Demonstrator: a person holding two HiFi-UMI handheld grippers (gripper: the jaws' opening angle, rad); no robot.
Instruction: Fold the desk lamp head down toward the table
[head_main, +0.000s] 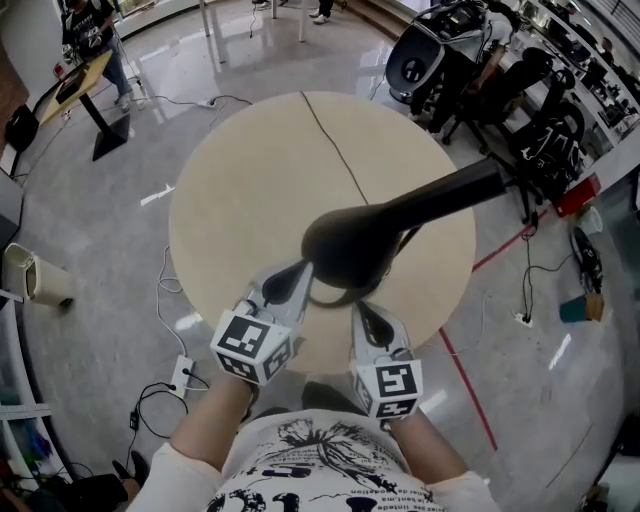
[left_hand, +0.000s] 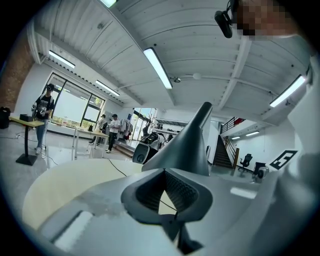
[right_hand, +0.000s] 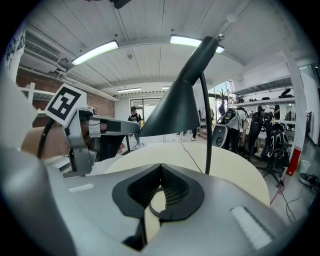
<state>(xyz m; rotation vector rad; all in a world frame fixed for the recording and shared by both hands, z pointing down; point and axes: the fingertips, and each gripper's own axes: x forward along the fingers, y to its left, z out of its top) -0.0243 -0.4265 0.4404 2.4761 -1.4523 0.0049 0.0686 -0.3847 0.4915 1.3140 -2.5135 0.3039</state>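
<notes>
A black desk lamp stands on the round beige table (head_main: 230, 200). Its cone-shaped head (head_main: 350, 245) hangs over the near part of the table, and its arm (head_main: 450, 195) runs back to the right. My left gripper (head_main: 290, 283) is shut and empty, its tips right at the head's lower left rim. The lamp head (left_hand: 187, 142) rises just beyond its jaws (left_hand: 167, 192). Also shut and empty, my right gripper (head_main: 368, 318) sits under the head's near edge. From there the head (right_hand: 175, 110) and thin stem (right_hand: 205, 125) appear ahead, above the gripper (right_hand: 160, 192).
A thin cord (head_main: 335, 145) runs across the table top to the far edge. Office chairs and equipment (head_main: 480, 70) crowd the floor at the back right. A power strip with cables (head_main: 180, 375) lies on the floor at the left. People stand far off (left_hand: 42, 112).
</notes>
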